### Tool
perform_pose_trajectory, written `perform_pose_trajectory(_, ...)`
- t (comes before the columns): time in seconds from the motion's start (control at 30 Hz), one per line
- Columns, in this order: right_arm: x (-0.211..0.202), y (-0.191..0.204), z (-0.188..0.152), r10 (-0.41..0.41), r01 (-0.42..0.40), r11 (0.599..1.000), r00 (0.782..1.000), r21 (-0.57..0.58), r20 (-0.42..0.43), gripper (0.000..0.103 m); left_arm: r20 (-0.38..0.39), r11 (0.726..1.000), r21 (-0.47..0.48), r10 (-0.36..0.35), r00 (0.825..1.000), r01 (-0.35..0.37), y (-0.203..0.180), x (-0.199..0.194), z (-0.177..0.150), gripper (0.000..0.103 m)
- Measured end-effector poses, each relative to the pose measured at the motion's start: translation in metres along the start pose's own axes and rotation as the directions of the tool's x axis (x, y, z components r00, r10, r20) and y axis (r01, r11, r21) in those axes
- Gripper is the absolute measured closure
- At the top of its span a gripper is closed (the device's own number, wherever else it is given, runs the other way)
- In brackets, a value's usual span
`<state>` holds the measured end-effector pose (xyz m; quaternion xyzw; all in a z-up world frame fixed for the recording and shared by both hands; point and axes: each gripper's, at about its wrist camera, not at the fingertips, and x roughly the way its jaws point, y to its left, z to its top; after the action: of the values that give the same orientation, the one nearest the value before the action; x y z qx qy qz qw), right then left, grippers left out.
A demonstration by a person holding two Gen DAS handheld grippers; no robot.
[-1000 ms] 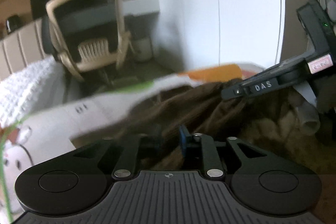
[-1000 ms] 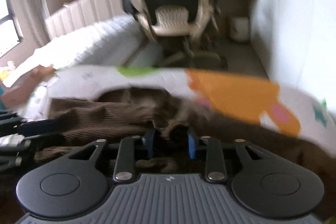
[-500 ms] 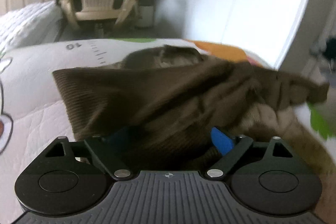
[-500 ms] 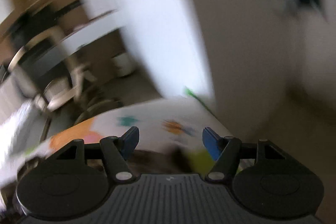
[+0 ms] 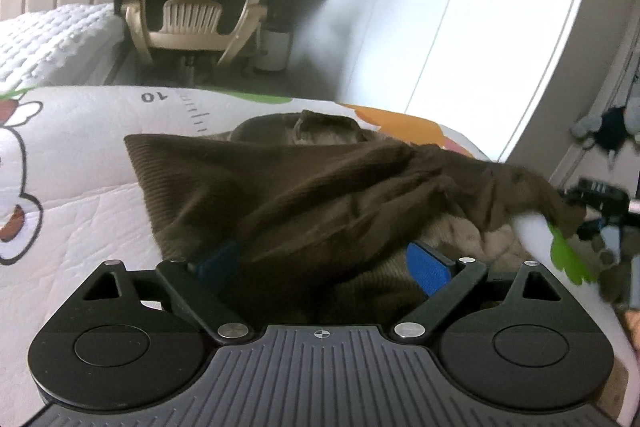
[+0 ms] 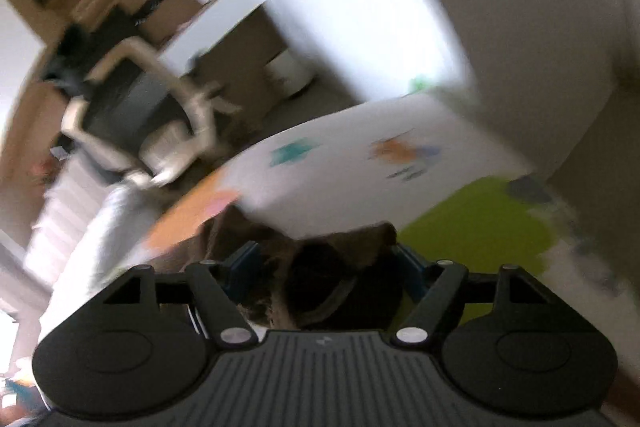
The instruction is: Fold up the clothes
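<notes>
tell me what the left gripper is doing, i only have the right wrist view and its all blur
observer: the left gripper is open, its jaws spread wide, with the brown garment bunched between them.
operator: is the cloth laid flat
observer: no, it lies crumpled on the white printed mat, and its lighter fleecy lining shows on the right.
operator: where does its far end sit
observer: the far end lies near the mat's far edge, to the right of the printed 10 mark.
</notes>
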<state>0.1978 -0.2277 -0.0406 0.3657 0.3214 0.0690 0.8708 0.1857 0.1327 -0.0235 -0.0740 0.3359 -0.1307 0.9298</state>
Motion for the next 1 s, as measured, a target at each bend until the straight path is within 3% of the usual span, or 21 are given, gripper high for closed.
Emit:
perform_pose_trajectory(0.07,-0.016,0.038,-0.007,0.237,-0.238,0.971,0.971,-0.027,-0.036,0.031,0.001,1.0,0.01,-0.004,1.0,0.004,-0.001,-0.002,-0.001,0.007)
perform_pose_trajectory(0.1,-0.027,0.058,-0.01,0.306,-0.308,0.948,0.951,-0.082,-0.033,0.031,-0.001,1.0,0.011,-0.008,1.0,0.008,-0.002,-0.001,-0.001,0.007)
perform_pose_trajectory(0.13,-0.04,0.079,-0.011,0.317,-0.313,0.932,0.948,-0.181,-0.007,0.031,-0.002,1.0,0.009,-0.013,1.0,0.014,-0.003,0.0,-0.001,0.007)
perform_pose_trajectory(0.17,-0.051,0.096,-0.012,0.311,-0.294,0.918,0.95,-0.267,0.023,0.031,-0.003,1.0,0.005,-0.021,1.0,0.021,-0.004,0.0,-0.001,0.007)
perform_pose_trajectory(0.23,-0.064,0.113,-0.011,0.236,-0.183,0.905,0.967,-0.385,0.096,0.03,-0.004,0.999,-0.003,-0.036,0.999,0.036,-0.005,0.001,-0.002,0.007)
perform_pose_trajectory(0.3,-0.057,0.12,-0.016,0.087,-0.007,0.876,0.986,-0.482,0.145,0.03,-0.004,0.999,-0.007,-0.044,0.999,0.044,-0.006,0.001,-0.004,0.006)
perform_pose_trajectory(0.37,-0.04,0.13,-0.035,-0.028,0.121,0.79,0.986,-0.601,0.163,0.03,-0.005,0.999,-0.014,-0.049,0.999,0.049,-0.006,0.001,-0.006,0.006)
perform_pose_trajectory(0.43,-0.018,0.148,-0.066,-0.087,0.182,0.643,0.982,-0.744,0.165,0.03,-0.013,0.998,-0.022,-0.051,0.999,0.051,-0.006,0.002,-0.009,0.006)
perform_pose_trajectory(0.57,0.021,0.191,-0.119,-0.053,0.093,0.412,0.996,-0.907,0.078,0.03,-0.028,0.999,-0.024,-0.042,0.999,0.041,-0.007,0.003,-0.011,0.006)
perform_pose_trajectory(0.67,0.051,0.225,-0.145,-0.048,0.034,0.287,0.999,-0.957,0.021,0.03,-0.027,0.999,-0.032,-0.04,0.999,0.039,-0.006,0.0,-0.012,0.006)
perform_pose_trajectory(0.7,0.063,0.233,-0.152,-0.056,0.02,0.261,0.998,-0.965,0.006,0.03,-0.025,0.999,-0.035,-0.038,0.999,0.038,-0.005,-0.001,-0.012,0.006)
perform_pose_trajectory(0.87,0.117,0.241,-0.163,-0.131,-0.018,0.25,0.99,-0.968,-0.052,0.033,-0.016,0.997,-0.062,-0.043,0.999,0.042,0.001,-0.007,-0.015,0.006)
perform_pose_trajectory(0.9,0.12,0.238,-0.159,-0.135,-0.019,0.27,0.989,-0.963,-0.057,0.038,-0.014,0.997,-0.069,-0.047,0.999,0.046,0.002,-0.009,-0.016,0.006)
perform_pose_trajectory(1.0,0.108,0.229,-0.128,-0.113,-0.027,0.414,0.99,-0.91,-0.081,0.069,-0.01,0.995,-0.08,-0.052,0.999,0.051,0.005,-0.015,-0.019,0.006)
